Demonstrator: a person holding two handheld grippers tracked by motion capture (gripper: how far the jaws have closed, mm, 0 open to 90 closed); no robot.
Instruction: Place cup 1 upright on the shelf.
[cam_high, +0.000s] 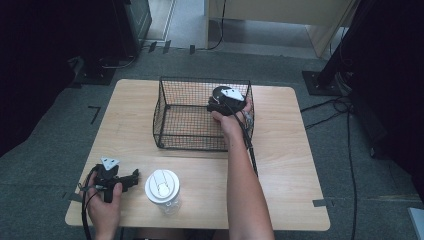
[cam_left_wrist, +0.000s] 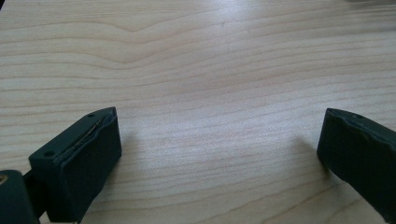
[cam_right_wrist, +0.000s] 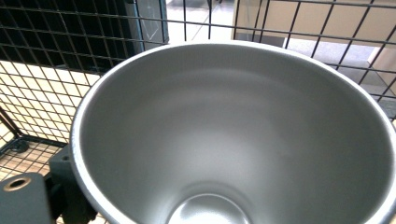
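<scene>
Steel cup (cam_right_wrist: 233, 135), rigid, smooth and probably slippery, sits inside the wire basket (cam_high: 170, 107) at its far right, best gripped by the rim. The right gripper (cam_high: 226, 102) clasps that rim, one jaw outside the wall. The left gripper (cam_high: 131, 179) rests near left, jaws wide and empty.

jaws wide apart over table (cam_left_wrist: 210, 70)

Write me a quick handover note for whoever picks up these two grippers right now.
Right gripper: inside the wire basket at its right end, one jaw outside the metal cup; a firm grip isn't clear.
Left gripper: jaws open, nothing between them, low over the table near its front left corner.
White-lidded jar: on the table in front of the basket.
Done: cup is in the basket.
Left: free the cup; probably the jar next.
</scene>
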